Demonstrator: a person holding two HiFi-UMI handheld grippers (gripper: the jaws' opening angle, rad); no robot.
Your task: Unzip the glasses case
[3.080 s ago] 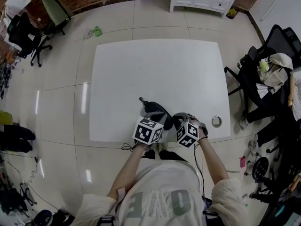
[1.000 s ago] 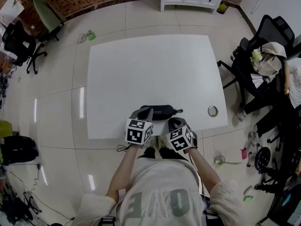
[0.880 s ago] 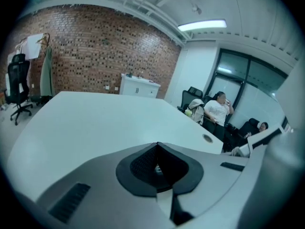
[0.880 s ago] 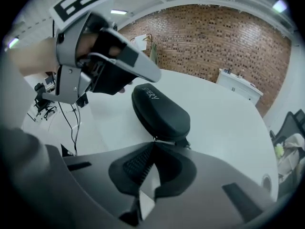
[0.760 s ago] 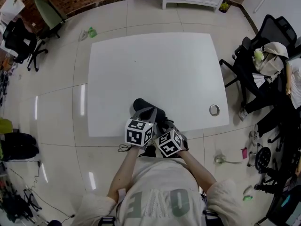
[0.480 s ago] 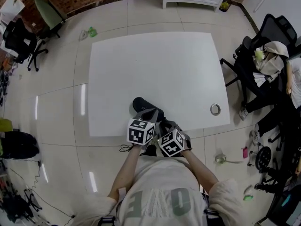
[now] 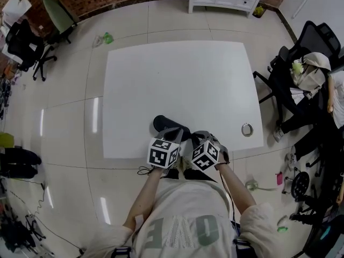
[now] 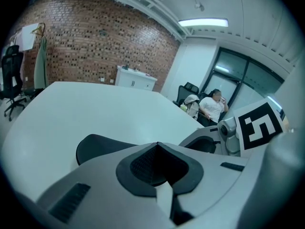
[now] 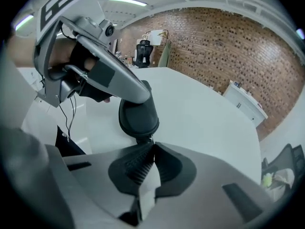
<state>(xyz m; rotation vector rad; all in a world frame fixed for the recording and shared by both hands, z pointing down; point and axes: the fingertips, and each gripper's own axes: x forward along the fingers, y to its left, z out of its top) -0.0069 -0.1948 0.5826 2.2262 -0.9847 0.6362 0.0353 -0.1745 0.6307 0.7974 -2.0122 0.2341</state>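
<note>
Head view: at the table's [image 7: 177, 74] front edge, the left gripper [image 7: 173, 131], jaws closed, appears to pin the black case [image 7: 161, 123], whose far end shows beyond it. Just to the right, the right gripper [image 7: 200, 137] is clenched on what looks like the zip pull [image 9: 146, 139] at the case's near end. The unzipping seems barely begun; no view shows an opened seam. The next move likely calls for a steady draw along the zip while the left gripper holds firm.
</note>
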